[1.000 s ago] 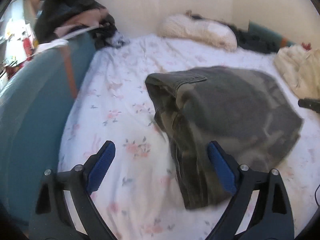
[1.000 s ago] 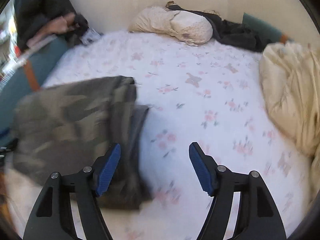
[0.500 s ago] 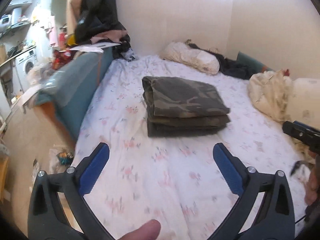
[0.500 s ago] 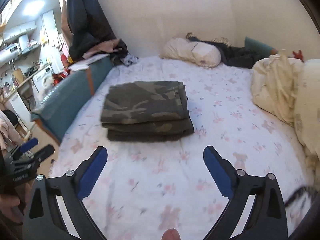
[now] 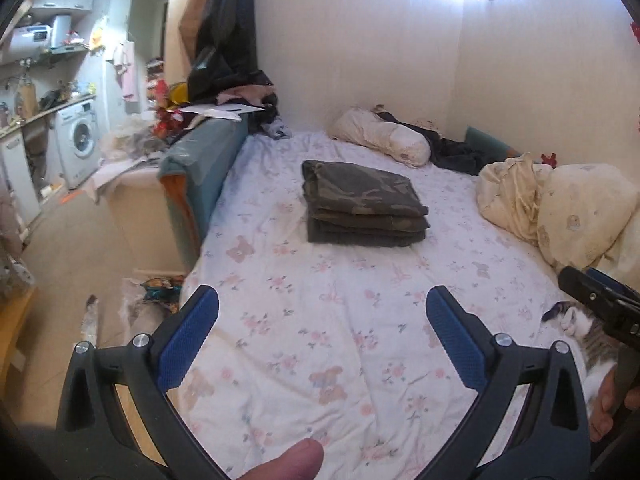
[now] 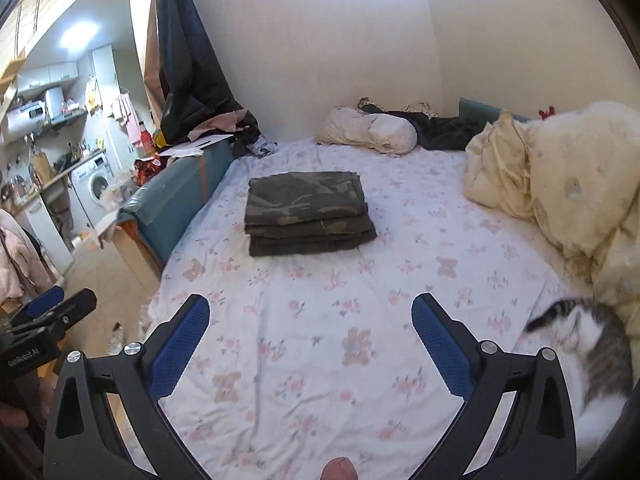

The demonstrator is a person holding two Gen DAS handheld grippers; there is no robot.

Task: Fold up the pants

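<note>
The camouflage pants (image 5: 362,204) lie folded in a neat flat stack in the middle of the bed, also in the right wrist view (image 6: 308,212). My left gripper (image 5: 320,320) is open and empty, held back above the near part of the bed, well short of the pants. My right gripper (image 6: 310,320) is open and empty too, equally far back. Each gripper shows at the edge of the other's view: the right one (image 5: 600,304) and the left one (image 6: 48,312).
The bed has a floral white sheet (image 5: 320,320). A cat (image 6: 592,344) lies at the near right edge. Cream bedding (image 6: 560,184) piles along the right, a pillow (image 5: 380,142) at the back wall. A teal bed rail (image 5: 200,176) bounds the left side, floor beyond.
Both grippers have pulled back and up from the pants, which now lie folded and far off. The cat has come into view at the right.
</note>
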